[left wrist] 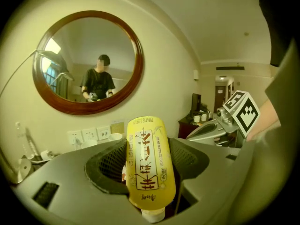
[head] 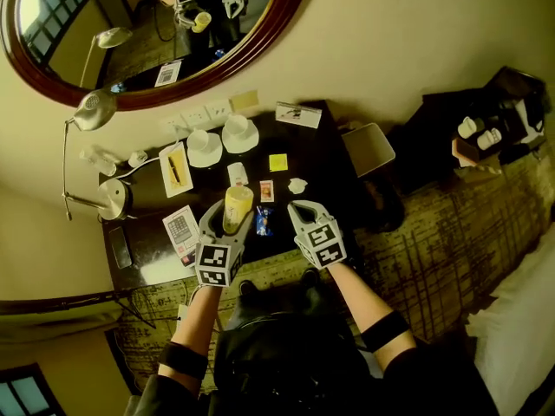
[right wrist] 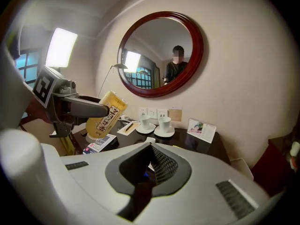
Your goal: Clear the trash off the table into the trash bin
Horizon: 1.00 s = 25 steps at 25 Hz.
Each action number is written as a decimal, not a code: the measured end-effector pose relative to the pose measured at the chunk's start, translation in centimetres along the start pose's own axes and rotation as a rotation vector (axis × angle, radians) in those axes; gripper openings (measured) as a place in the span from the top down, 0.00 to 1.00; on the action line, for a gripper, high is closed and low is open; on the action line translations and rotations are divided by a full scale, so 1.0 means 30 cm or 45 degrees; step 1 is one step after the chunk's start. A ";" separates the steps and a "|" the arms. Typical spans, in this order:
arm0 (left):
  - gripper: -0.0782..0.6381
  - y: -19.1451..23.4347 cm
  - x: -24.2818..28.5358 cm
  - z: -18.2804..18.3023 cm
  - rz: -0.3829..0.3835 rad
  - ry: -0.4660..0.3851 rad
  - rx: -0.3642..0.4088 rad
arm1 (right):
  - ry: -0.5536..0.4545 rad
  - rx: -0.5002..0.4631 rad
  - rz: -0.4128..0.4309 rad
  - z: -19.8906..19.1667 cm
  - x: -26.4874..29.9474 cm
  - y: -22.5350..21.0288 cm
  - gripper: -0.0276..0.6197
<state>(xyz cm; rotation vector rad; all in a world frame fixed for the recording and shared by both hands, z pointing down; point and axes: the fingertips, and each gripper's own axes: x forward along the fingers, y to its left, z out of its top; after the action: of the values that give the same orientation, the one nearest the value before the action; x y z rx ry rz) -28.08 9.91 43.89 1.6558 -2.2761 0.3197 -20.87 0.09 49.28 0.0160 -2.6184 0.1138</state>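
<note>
My left gripper (head: 231, 217) is shut on a yellow plastic bottle (head: 238, 204) with dark print and holds it above the dark table (head: 325, 167), cap end toward the gripper body. The left gripper view shows the bottle (left wrist: 149, 158) wedged between the jaws. In the right gripper view the bottle (right wrist: 107, 114) hangs tilted at the left. My right gripper (head: 303, 207) is shut and holds nothing, beside the left one over the table's near edge. A blue wrapper (head: 263, 222), a small red packet (head: 266, 191) and a crumpled white paper (head: 297, 185) lie on the table. The white trash bin (head: 368, 148) stands by the table's right end.
Two white cups on saucers (head: 221, 141), a yellow sticky note (head: 277, 162), a white packet (head: 237, 174), a standing card (head: 298, 113), a leaflet with a pen (head: 175, 169), a booklet (head: 180, 229) and a desk lamp (head: 113, 199) are on the table. A round mirror (head: 156, 33) hangs on the wall behind.
</note>
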 end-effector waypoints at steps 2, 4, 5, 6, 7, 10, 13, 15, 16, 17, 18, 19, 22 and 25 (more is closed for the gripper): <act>0.50 -0.103 0.069 0.022 -0.106 0.002 0.041 | -0.005 0.044 -0.090 -0.033 -0.075 -0.085 0.95; 0.50 -0.225 0.141 0.043 -0.221 0.001 0.079 | -0.011 0.088 -0.190 -0.079 -0.164 -0.176 0.95; 0.50 -0.293 0.176 0.053 -0.281 -0.001 0.099 | -0.013 0.114 -0.243 -0.107 -0.214 -0.221 0.95; 0.50 -0.364 0.208 0.062 -0.342 -0.002 0.121 | -0.015 0.144 -0.300 -0.139 -0.268 -0.266 0.95; 0.50 -0.439 0.238 0.070 -0.404 -0.002 0.143 | -0.016 0.177 -0.358 -0.173 -0.326 -0.310 0.95; 0.50 -0.675 0.312 0.086 -0.597 0.006 0.203 | -0.010 0.294 -0.542 -0.289 -0.523 -0.422 0.95; 0.50 -0.904 0.353 0.089 -0.783 0.013 0.265 | 0.006 0.395 -0.712 -0.407 -0.713 -0.494 0.95; 0.50 -1.035 0.361 0.085 -0.880 0.024 0.297 | 0.013 0.446 -0.799 -0.474 -0.820 -0.521 0.95; 0.50 -1.097 0.360 0.081 -0.923 0.033 0.309 | 0.012 0.472 -0.838 -0.506 -0.872 -0.530 0.95; 0.50 -1.156 0.357 0.075 -0.965 0.043 0.321 | 0.010 0.499 -0.876 -0.537 -0.922 -0.535 0.95; 0.50 -1.210 0.353 0.067 -1.003 0.056 0.334 | 0.007 0.527 -0.911 -0.567 -0.968 -0.538 0.95; 0.50 -1.260 0.351 0.055 -1.037 0.071 0.347 | 0.005 0.554 -0.940 -0.599 -1.007 -0.538 0.95; 0.50 -1.377 0.353 -0.008 -1.107 0.132 0.377 | 0.013 0.624 -0.991 -0.700 -1.076 -0.526 0.95; 0.50 -1.462 0.373 -0.115 -1.148 0.224 0.378 | 0.042 0.683 -1.001 -0.819 -1.087 -0.514 0.95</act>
<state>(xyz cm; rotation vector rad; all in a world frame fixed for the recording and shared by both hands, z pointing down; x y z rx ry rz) 10.85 -12.27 51.24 2.4681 -1.2049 0.5522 20.12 -13.55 55.47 1.1825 -2.2794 0.5130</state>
